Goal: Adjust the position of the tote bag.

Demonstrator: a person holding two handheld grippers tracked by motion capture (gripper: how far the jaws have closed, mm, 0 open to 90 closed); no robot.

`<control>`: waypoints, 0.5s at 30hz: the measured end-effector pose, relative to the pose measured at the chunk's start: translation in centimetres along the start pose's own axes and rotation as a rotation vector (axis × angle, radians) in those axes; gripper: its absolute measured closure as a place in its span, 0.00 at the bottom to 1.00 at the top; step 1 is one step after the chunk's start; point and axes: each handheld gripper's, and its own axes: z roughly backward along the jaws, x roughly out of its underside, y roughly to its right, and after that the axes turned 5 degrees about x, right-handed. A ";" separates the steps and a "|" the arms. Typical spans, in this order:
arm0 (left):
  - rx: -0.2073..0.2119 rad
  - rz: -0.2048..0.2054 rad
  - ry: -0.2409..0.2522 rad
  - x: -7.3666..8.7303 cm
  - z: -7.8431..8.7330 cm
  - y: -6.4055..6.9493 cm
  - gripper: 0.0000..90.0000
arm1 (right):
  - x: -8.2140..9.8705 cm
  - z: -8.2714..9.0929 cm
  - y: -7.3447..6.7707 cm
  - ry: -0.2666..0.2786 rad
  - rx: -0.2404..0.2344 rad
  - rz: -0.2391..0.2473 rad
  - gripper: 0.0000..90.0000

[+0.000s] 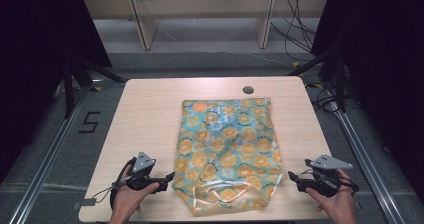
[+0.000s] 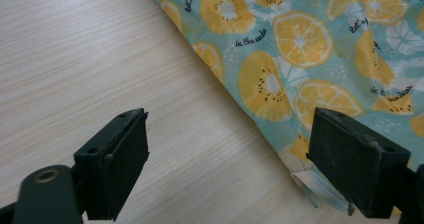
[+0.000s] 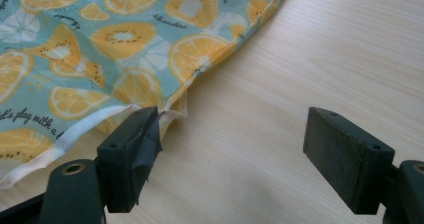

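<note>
In the middle of the table (image 1: 150, 114) lies one bag (image 1: 227, 144), a flat teal cloth printed with orange slices, its long axis running from the far edge toward the person. Its open end, with the white handles (image 1: 225, 191), faces the near edge and lies between the two grippers. There is one bag, two grippers and one table with a single round hole (image 1: 248, 90) near its far edge.

The left gripper (image 1: 170, 176) sits just beside the bag's near left corner, jaws pointing inward toward the cloth. In the left gripper view the jaws stand wide apart and hold nothing; one jaw is over bare wood, the other over the bag's edge (image 2: 280, 134) and a bit of white strap (image 2: 312, 181).

The right gripper (image 1: 291, 178) sits just beside the near right corner, also pointing inward. Its jaws are likewise spread and empty, one close to the hem (image 3: 200, 71) and strap (image 3: 75, 129), the other over bare wood.

Both grippers look about equally near their corners; the left tips seem a touch closer to the cloth. A grasp of either corner would likely need a short inward reach.
</note>
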 end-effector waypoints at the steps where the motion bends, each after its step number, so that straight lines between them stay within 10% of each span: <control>1: 0.000 0.000 0.000 0.0 0.0 0.0 0.17 | 0.0 0.0 0.0 0.000 0.000 0.000 0.26; 15: 0.046 0.035 0.002 -0.5 -0.7 0.4 0.17 | -0.6 0.1 -1.2 0.003 -0.064 -0.033 0.25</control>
